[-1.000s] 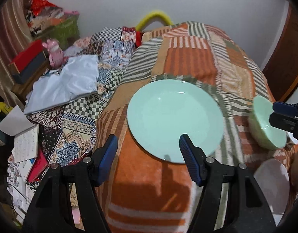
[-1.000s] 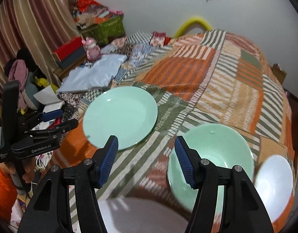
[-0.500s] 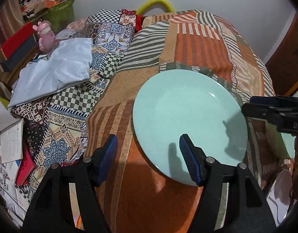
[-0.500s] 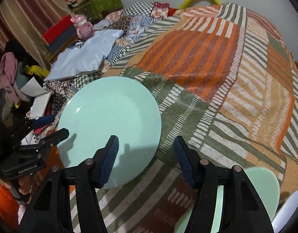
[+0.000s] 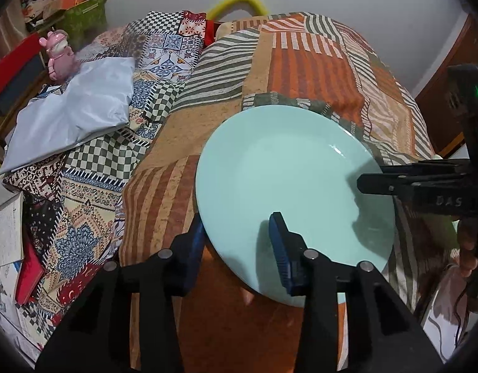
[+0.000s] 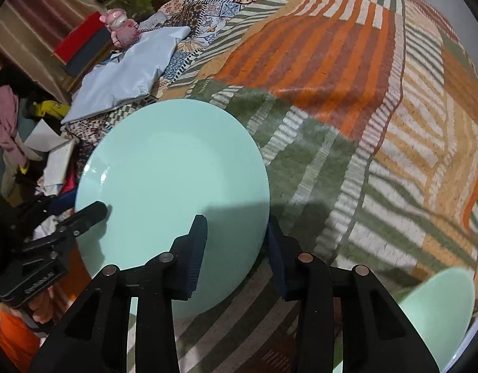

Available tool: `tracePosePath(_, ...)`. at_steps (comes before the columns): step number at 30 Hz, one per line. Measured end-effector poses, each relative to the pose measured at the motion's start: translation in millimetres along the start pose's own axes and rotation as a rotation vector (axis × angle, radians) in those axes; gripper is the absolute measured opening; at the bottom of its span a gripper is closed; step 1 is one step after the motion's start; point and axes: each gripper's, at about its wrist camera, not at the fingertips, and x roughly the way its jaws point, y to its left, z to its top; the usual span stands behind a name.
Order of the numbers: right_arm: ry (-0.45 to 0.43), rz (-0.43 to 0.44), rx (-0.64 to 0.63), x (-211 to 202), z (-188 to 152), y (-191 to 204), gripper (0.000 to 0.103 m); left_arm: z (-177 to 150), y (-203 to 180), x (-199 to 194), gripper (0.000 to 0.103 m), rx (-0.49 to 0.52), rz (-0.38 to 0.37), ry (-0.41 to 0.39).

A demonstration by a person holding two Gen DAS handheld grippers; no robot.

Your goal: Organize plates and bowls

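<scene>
A large mint-green plate (image 5: 288,180) lies on the striped orange blanket (image 5: 307,71); it also shows in the right wrist view (image 6: 173,183). My left gripper (image 5: 239,248) is open, its jaws astride the plate's near-left rim. My right gripper (image 6: 235,248) is open, its jaws astride the plate's opposite rim; it shows from the side in the left wrist view (image 5: 394,183). A mint-green bowl (image 6: 438,304) sits at the lower right of the right wrist view.
A grey-blue pillow (image 5: 74,108) and patchwork quilt (image 5: 151,62) lie left of the blanket. A pink toy (image 5: 60,54), boxes and papers (image 5: 5,230) crowd the left side. A white dish (image 5: 441,310) sits at lower right.
Both grippers have moved in toward the plate from opposite sides and now straddle its rim. The bowl has slid toward the edge of the right wrist view.
</scene>
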Motion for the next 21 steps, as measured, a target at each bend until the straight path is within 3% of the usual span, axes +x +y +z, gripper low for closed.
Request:
tracePosePath(10, 0.003, 0.03, -0.05, -12, -48, 31, 0.033, -51, 7, -37, 0.041, 0.004, -0.01, 0.016)
tracePosePath(15, 0.0, 0.063, -0.056, -14, -61, 39, 0.033, -76, 11, -55, 0.041, -0.02, -0.031, 0.032)
tracePosePath(21, -0.004, 0.07, -0.055, -6, -65, 42, 0.033, -84, 19, -56, 0.041, -0.055, -0.038, 0.044)
